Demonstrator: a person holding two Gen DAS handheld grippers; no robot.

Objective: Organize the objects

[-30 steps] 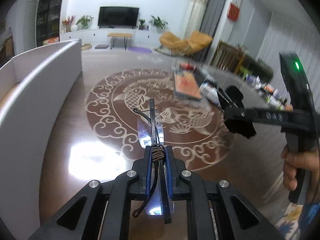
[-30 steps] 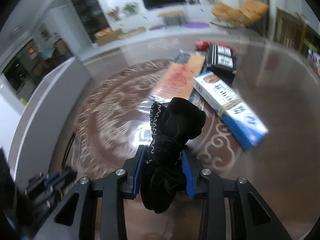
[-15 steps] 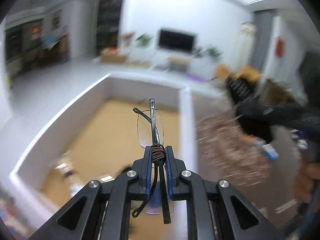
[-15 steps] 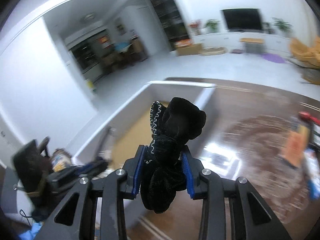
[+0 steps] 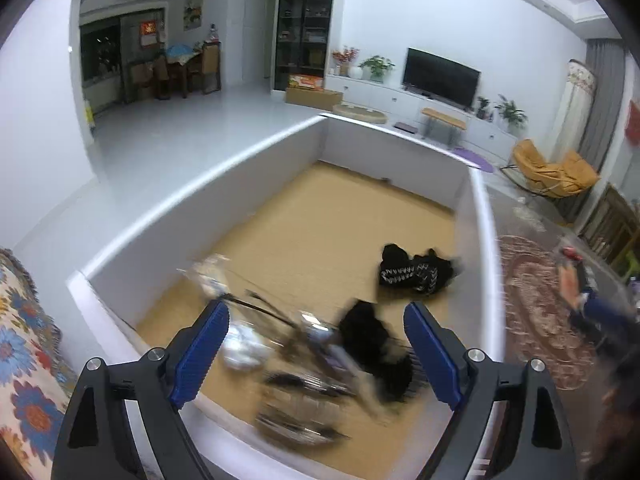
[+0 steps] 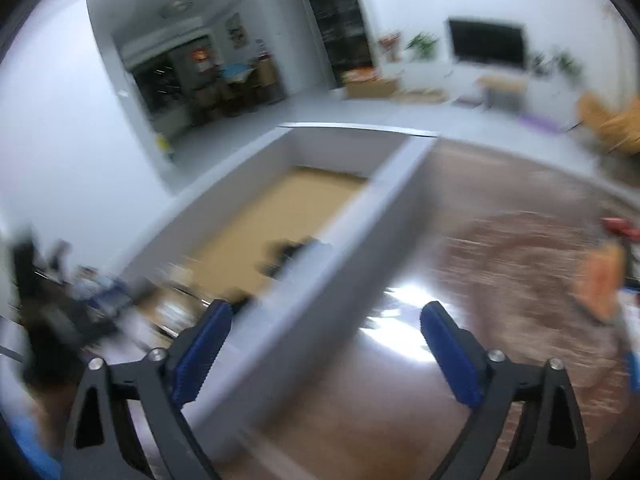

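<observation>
The left claw (image 5: 316, 344) hung over the near end of the big white-walled box (image 5: 200, 184), its blue pads (image 5: 200, 354) parted and still spreading, pressing on nothing. Just beyond them, at about twelve o'clock from the claw, a blurred pair of glasses (image 5: 280, 332) showed over the tan floor of the box, thin dark arms and clear lenses smeared; whether it had landed or was still falling I could not tell. Beside it, toward one o'clock, sat a black cloth bundle (image 5: 376, 348), also blurred. Farther in, at roughly one o'clock and close to the right-hand wall, lay another black piece with white zigzag stitching (image 5: 416, 274), sharp and settled on the box floor.

The right claw (image 6: 326, 344) stood over the right wall of the same box, jaws widening and nothing between them; its left pad (image 6: 202, 350) hung over the box side and the other over the glossy brown tabletop (image 6: 380, 392). The view from it was badly smeared. Inside the box, at eleven o'clock from this claw, a dark shape lay against the wall. Off at three o'clock on the tabletop were an orange item (image 6: 600, 276) and something red (image 6: 618, 226), too blurred to name.

Far across the room, at one o'clock, a dark television (image 5: 442, 76) stood on a white cabinet, with an orange rocking chair (image 5: 552, 170) off at two o'clock.
</observation>
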